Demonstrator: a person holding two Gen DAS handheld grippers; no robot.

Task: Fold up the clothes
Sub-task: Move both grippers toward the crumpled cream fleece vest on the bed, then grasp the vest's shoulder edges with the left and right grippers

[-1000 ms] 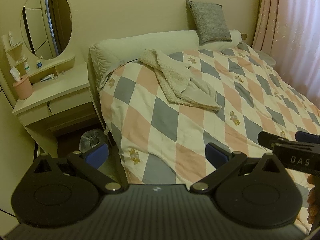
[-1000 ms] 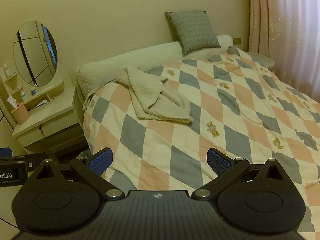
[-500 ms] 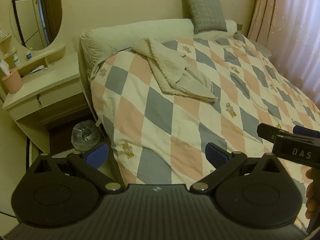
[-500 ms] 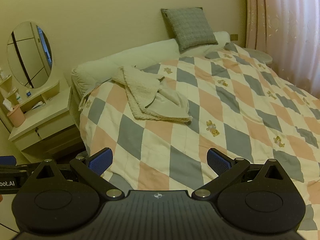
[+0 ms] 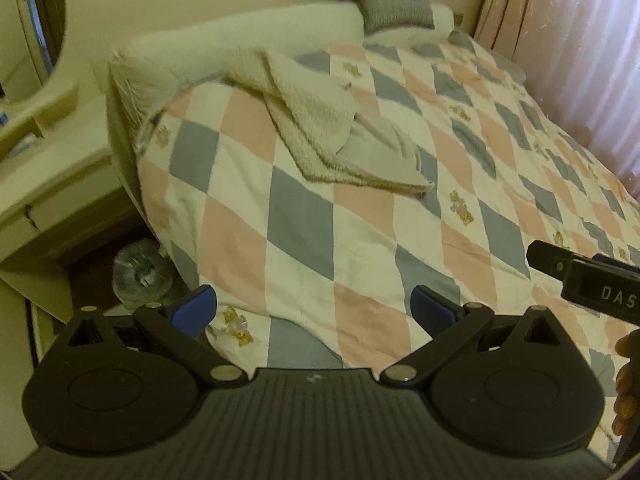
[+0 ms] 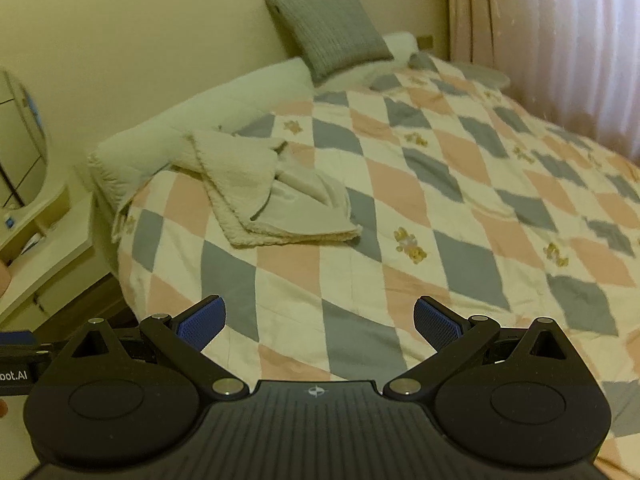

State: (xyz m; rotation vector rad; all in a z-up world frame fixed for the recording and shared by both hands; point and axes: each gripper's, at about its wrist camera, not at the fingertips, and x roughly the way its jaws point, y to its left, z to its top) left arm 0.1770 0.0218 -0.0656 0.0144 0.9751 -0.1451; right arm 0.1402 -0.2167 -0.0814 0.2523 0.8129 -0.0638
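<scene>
A cream fleece garment (image 5: 320,128) (image 6: 276,192) lies crumpled on the checked quilt (image 5: 360,248) (image 6: 440,200), near the head end on the bed's left side. My left gripper (image 5: 314,310) is open over the quilt's near corner, well short of the garment, with nothing between its blue pads. My right gripper (image 6: 320,322) is open too, above the quilt's near edge and empty. The right tool's black body (image 5: 592,284) shows at the right edge of the left wrist view.
A grey cushion (image 6: 328,30) leans on the wall above the long white pillow (image 6: 208,120). A cream dressing table (image 5: 44,168) with an oval mirror stands left of the bed. A clear plastic bin (image 5: 140,274) sits on the floor between them. Pink curtains (image 6: 540,32) hang at the right.
Both grippers have moved forward toward the bed and the garment looks larger. The dressing table has slid toward the left edge. Both stay open.
</scene>
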